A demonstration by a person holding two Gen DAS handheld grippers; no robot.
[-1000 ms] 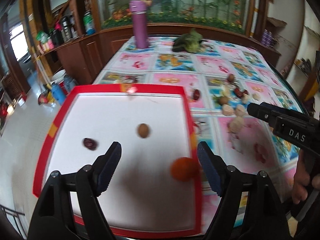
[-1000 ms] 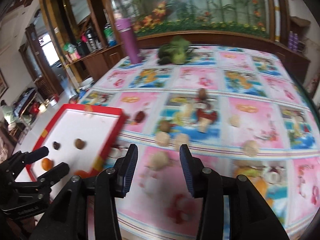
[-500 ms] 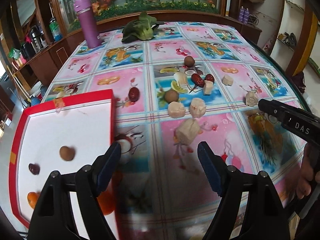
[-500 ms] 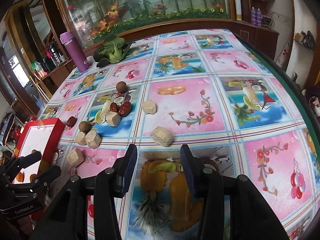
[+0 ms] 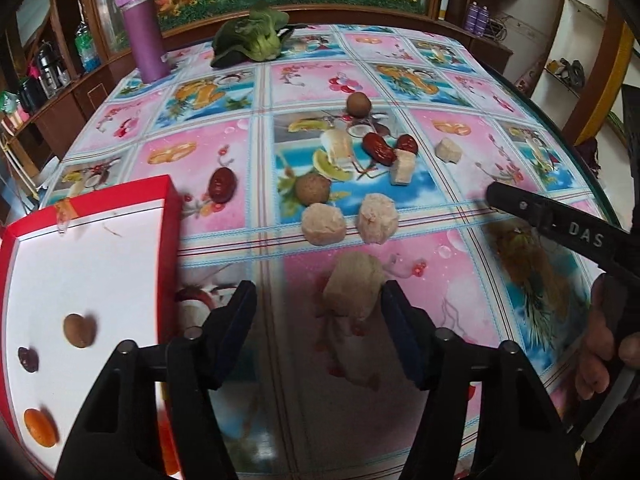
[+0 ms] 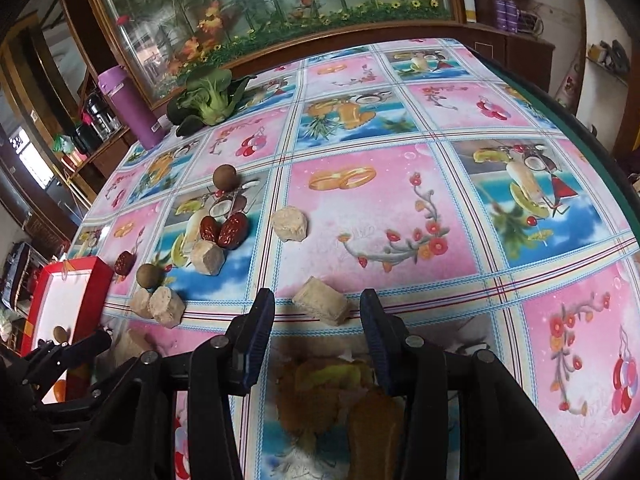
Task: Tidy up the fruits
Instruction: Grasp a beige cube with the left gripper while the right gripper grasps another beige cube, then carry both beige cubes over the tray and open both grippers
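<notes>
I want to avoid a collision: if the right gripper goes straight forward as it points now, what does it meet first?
Most likely the pale beige block on the tablecloth, lying just ahead between the open right gripper tips; depth is uncertain.

Right gripper (image 6: 318, 314) low over desk (image 6: 400, 208) covered in pink-and-blue fruit-print cloth; black fingers (image 6: 256, 332) with blue pads spread wide; pale beige rectangular chunk (image 6: 322, 306) lies on cloth between fingertips, touching neither; second beige chunk (image 6: 290, 224) further back; two dark red wrinkled dates (image 6: 224, 230) side by side, left of it; round brown longan (image 6: 225, 178) behind dates; red-rimmed white tray (image 6: 98, 276) at far left edge; left gripper (image 6: 68, 354) black, lower left, near tray; purple cylindrical flask (image 6: 130, 108) and green leafy vegetable (image 6: 208, 98) at far side.
</notes>
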